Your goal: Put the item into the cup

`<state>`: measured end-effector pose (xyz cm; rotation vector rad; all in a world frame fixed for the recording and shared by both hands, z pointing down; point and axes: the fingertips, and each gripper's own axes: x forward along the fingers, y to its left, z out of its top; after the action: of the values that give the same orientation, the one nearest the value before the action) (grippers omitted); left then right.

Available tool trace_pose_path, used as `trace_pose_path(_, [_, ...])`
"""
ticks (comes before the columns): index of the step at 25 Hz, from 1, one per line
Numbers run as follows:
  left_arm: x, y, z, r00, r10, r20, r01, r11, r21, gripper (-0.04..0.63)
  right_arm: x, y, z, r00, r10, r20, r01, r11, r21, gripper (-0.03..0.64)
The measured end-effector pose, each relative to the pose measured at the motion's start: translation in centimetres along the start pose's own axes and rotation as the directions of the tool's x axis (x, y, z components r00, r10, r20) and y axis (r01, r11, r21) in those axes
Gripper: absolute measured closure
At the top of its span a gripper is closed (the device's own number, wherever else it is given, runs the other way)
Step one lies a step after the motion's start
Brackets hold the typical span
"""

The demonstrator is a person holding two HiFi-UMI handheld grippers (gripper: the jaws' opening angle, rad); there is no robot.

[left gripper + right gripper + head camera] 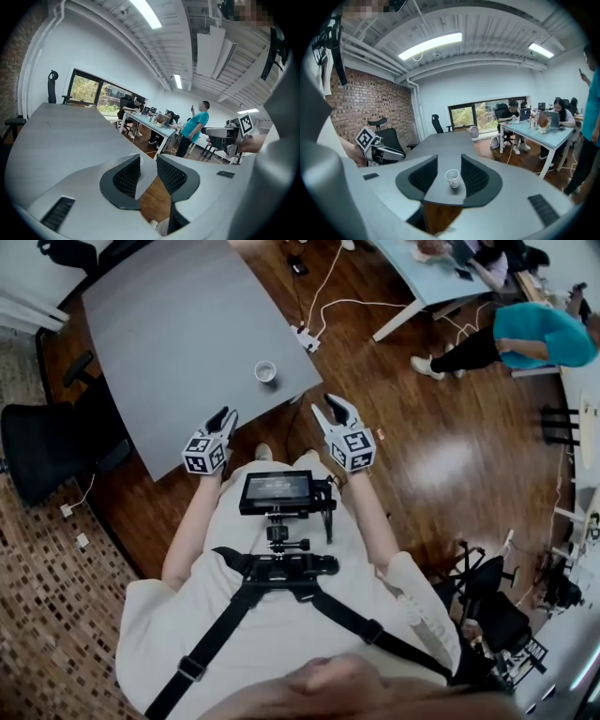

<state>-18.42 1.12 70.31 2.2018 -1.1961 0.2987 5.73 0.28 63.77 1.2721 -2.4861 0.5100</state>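
Left gripper [223, 418] and right gripper [330, 407] — jaws apart, empty — hovered near the cup [266, 372] on the grey table [169, 324].

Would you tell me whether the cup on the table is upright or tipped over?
Upright: the cup stands on its base, rim facing up.

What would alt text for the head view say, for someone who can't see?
Seen from above, a person holds a left gripper and a right gripper, both open and empty, toward a small white cup near the corner of a grey table. A black chair sits at the left; someone in a teal top is at the upper right.
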Motion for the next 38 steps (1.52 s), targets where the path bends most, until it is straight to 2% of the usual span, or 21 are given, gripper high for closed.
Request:
trace_pose_path(28, [-0.5,0.5,-1.4,0.999,0.025,-0.038,-0.025,1.000,0.001,0.482,0.7,0.9,-0.7,0.999,0.025,-0.022,-0.026,1.000,-0.013,0.442])
trace_pose_path(38, [-0.3,0.5,-1.3,0.999,0.020,-0.047,-0.020,1.000,0.015,0.482,1.1,2.4,-0.8,0.998,0.053,-0.015,-0.054,0.996,-0.068,0.446])
